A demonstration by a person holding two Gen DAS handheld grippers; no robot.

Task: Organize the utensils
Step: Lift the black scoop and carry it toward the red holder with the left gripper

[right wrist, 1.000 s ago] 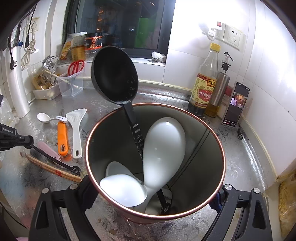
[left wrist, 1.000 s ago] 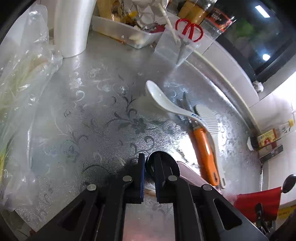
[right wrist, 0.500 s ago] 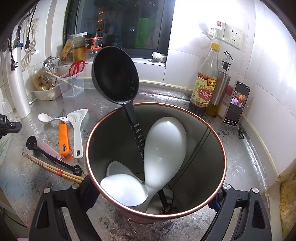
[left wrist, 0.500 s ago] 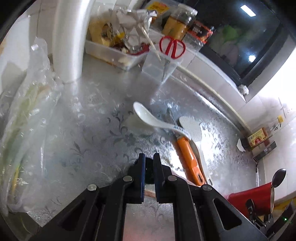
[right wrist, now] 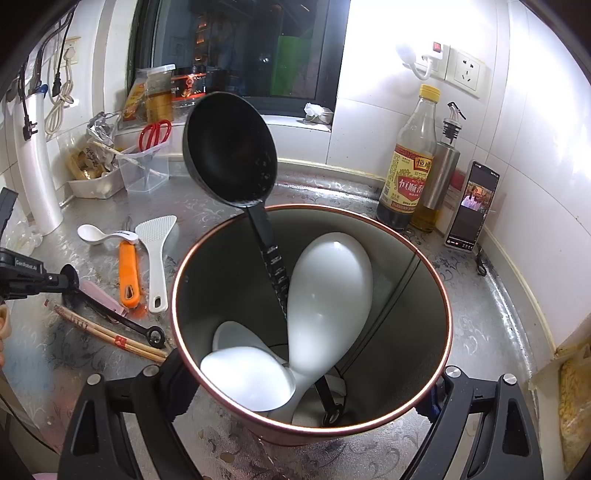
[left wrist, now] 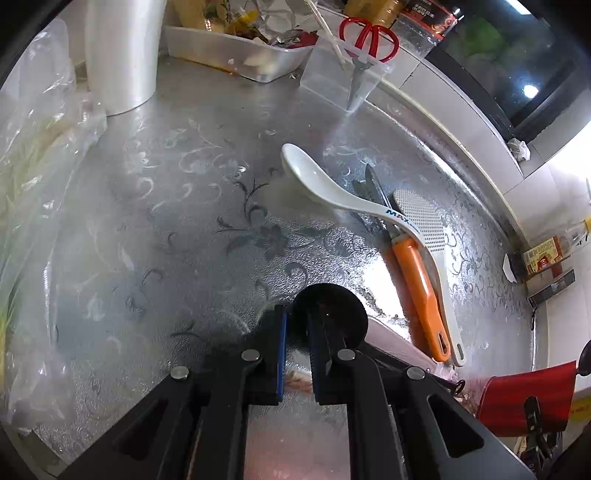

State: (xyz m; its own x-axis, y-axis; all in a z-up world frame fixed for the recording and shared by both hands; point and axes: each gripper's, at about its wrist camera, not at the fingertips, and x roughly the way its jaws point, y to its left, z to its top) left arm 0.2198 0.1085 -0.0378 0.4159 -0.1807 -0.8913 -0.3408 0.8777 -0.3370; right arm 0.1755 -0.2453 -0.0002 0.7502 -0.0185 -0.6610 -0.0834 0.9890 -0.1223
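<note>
My left tool (left wrist: pixel 296 334) is pinched on the round bowl end of a small black measuring spoon (right wrist: pixel 110 314), low over the tabletop (left wrist: pixel 177 221). Its handle runs back across a pink utensil (right wrist: pixel 101 293), beside a pair of wooden chopsticks (right wrist: pixel 110 334).

Ahead of it lie a white soup spoon (left wrist: pixel 332 190), an orange-handled peeler (left wrist: pixel 417 284) and a white rice paddle (left wrist: pixel 428 236), all touching. Behind them: clear holder with red scissors (left wrist: pixel 369 35), white tray of clutter (left wrist: pixel 236 48), plastic bag (left wrist: pixel 33 166) on the left.

My right tool (right wrist: pixel 310 373) clamps the red utensil canister (right wrist: pixel 436 280) by its sides. Inside stand a black ladle (right wrist: pixel 229 151) and two white spoons (right wrist: pixel 328 280). Vinegar bottle (right wrist: pixel 410 173), oil dispenser (right wrist: pixel 443 166) and a phone (right wrist: pixel 471 206) stand behind it by the wall.
</note>
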